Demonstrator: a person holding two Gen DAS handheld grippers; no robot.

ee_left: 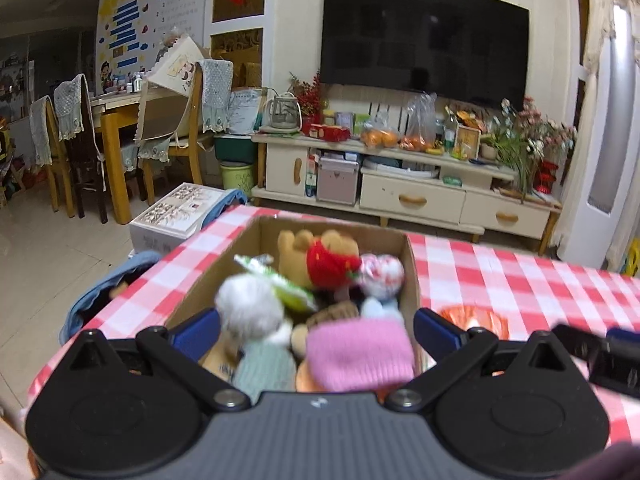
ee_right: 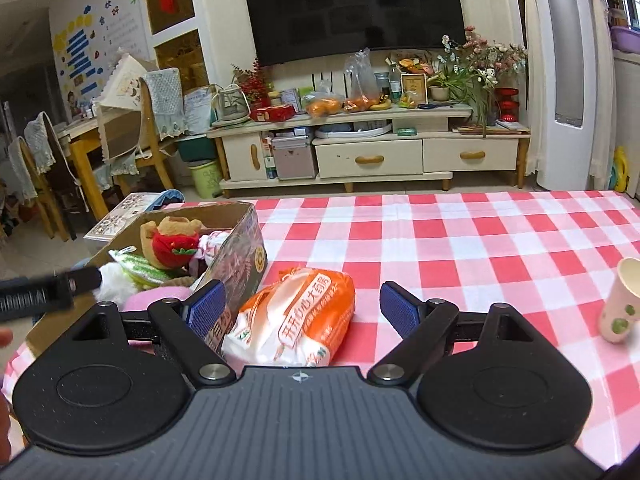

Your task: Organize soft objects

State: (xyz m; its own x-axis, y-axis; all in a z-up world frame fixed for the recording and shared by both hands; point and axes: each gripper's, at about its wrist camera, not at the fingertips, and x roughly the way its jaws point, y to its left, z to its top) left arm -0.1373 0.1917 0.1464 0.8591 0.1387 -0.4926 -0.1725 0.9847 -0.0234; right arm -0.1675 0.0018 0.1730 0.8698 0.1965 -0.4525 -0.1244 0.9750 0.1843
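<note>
From my feed, a red-and-white checked tablecloth (ee_right: 460, 236) covers the table in front of me. At about three o'clock on it stands a paper cup (ee_right: 621, 302) with green dots, upright near the right edge. At twelve o'clock, across the floor, a large dark television (ee_right: 352, 4) hangs on the wall above a cream TV cabinet (ee_right: 368, 158) with wooden handles. On the cabinet top I see a clear bag of oranges (ee_right: 362, 84), a red box (ee_right: 272, 113) and potted flowers (ee_right: 476, 64). At about ten o'clock a yellow wooden dining table (ee_left: 116, 120) stands with chairs (ee_left: 74, 140) draped in lace covers. A white standing air conditioner (ee_right: 568, 72) rises at two o'clock.
</note>
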